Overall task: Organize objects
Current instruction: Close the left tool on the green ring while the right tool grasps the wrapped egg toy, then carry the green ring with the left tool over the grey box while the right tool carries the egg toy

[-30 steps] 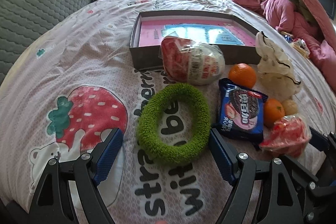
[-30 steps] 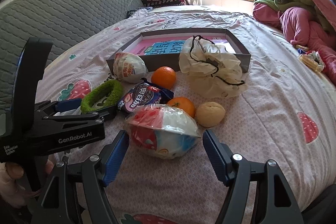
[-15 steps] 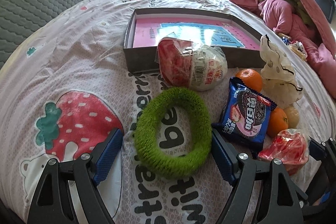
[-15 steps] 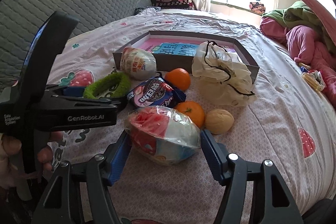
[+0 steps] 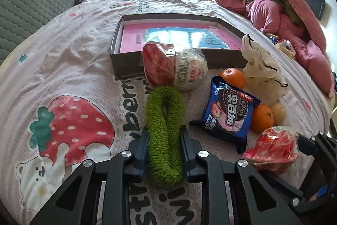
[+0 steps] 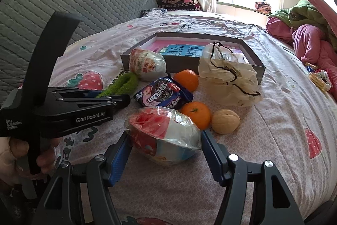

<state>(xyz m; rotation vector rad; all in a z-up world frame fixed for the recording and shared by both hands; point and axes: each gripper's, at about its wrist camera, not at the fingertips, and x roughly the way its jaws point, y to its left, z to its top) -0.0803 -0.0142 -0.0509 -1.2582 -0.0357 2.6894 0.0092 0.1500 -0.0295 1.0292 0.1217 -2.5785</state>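
Note:
My left gripper (image 5: 164, 151) is shut on a green fuzzy ring (image 5: 164, 130), squeezing it flat on the bed; the ring also shows in the right wrist view (image 6: 124, 84). My right gripper (image 6: 166, 149) has closed onto a wrapped red-and-white egg toy (image 6: 164, 134), both pads touching its wrapper. A grey shallow box (image 5: 130, 65) with a pink and blue sheet lies beyond. A second wrapped egg toy (image 5: 174, 69) leans against its front wall.
A blue cookie packet (image 5: 229, 113), two oranges (image 5: 232, 77) (image 5: 261, 118), a walnut (image 6: 225, 121) and a cream drawstring pouch (image 5: 261, 75) lie to the right of the ring. Pink and green bedding (image 5: 273, 7) is piled far right. A grey headboard (image 6: 73, 7) stands left.
My left gripper has closed on the green ring, flattening it from round to narrow. My right gripper has narrowed onto the egg toy.

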